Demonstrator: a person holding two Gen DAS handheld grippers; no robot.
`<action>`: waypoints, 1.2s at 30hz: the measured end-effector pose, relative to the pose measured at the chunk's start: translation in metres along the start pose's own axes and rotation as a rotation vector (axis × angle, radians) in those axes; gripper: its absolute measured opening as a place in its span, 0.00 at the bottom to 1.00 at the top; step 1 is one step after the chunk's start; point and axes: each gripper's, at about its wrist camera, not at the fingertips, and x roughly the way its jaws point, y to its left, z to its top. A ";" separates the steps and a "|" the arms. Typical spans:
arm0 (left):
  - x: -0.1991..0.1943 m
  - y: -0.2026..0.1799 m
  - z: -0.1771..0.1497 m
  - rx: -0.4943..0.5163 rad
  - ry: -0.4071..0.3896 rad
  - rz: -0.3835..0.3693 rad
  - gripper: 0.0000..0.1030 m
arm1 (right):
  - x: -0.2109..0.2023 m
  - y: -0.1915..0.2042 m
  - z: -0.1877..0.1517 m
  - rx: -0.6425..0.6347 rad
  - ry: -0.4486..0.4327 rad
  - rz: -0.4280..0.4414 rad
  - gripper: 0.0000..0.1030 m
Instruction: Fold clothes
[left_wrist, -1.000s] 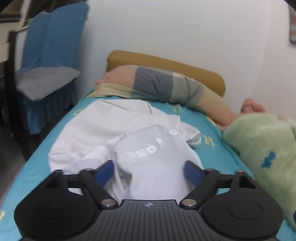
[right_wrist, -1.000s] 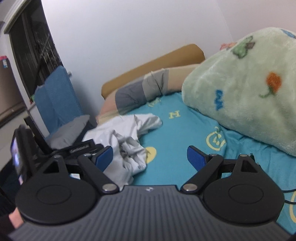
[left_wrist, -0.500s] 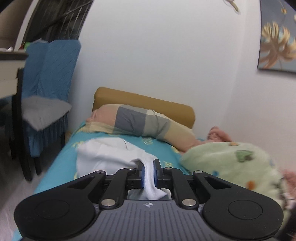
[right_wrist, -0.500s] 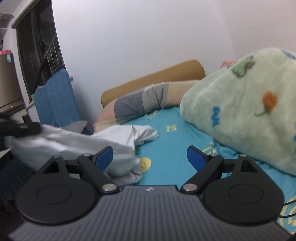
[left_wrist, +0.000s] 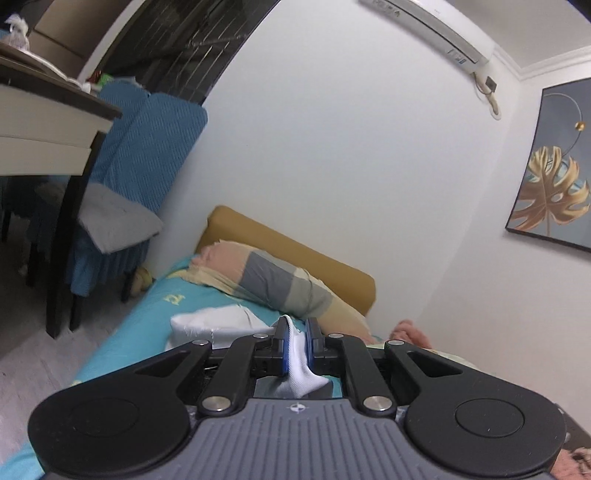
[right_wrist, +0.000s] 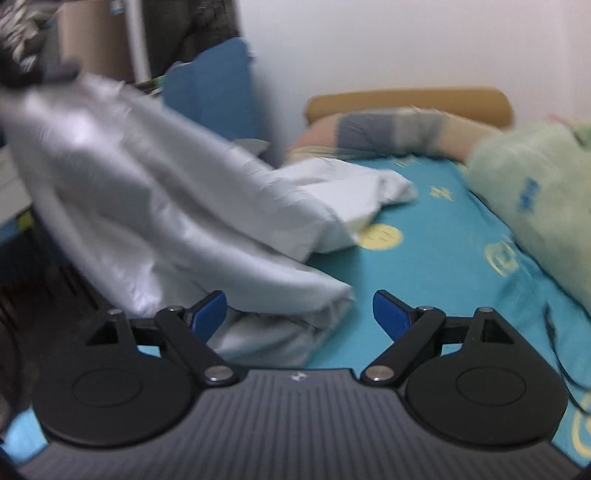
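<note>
Between left jaws, white garment (left_wrist: 297, 354)

no legible txt, sheet (right_wrist: 424, 266) print blurred

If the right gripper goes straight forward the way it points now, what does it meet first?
Probably the white garment: its lower fold lies just ahead of the open right gripper, slightly toward its left jaw. Beyond is the teal bedsheet. Depth is unclear because of blur.

Black hand-held gripper (left_wrist: 297, 338), blue pads, silver screws
</note>
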 end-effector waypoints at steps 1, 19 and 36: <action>0.003 0.003 0.000 -0.009 0.005 -0.001 0.09 | 0.010 0.005 -0.001 -0.031 -0.005 0.026 0.85; 0.158 0.074 -0.041 0.124 0.428 0.206 0.27 | 0.021 -0.053 0.033 0.182 -0.125 -0.089 0.05; 0.098 0.007 -0.074 0.546 0.624 0.194 0.79 | 0.010 -0.081 -0.003 0.365 0.048 -0.260 0.83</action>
